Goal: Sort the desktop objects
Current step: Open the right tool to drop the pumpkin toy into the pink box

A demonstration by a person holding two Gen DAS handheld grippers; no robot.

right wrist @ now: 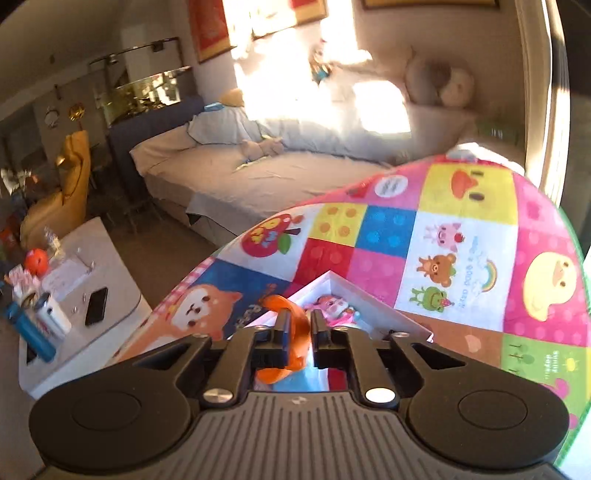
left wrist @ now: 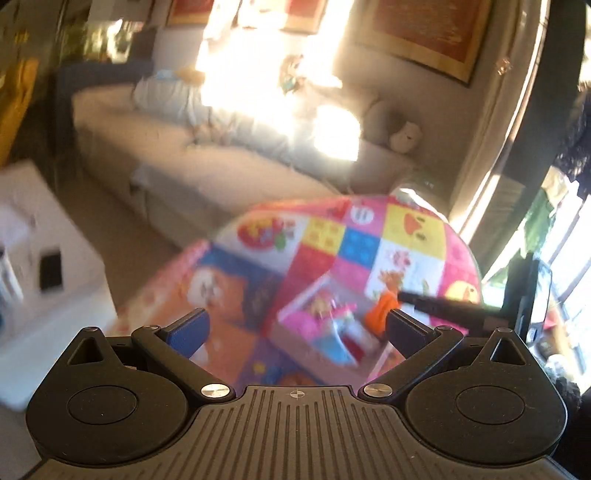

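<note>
Right tongs (right wrist: pixel 298 325) around a glossy, curved orange toy (right wrist: pixel 295 334).

- big beige bed (right wrist: pixel 236 184) with a pale pillow (right wrist: pixel 221 127)
- framed red picture (right wrist: pixel 210 29) on the wall
- yellow chair (right wrist: pixel 70 184) on the left
- stuffed toy (right wrist: pixel 456 86), kinda blurry, in the sunny corner

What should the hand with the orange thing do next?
Probably lower it toward the box and let go there. The right gripper is shut on the orange thing right above the box, which already holds toys.
</note>
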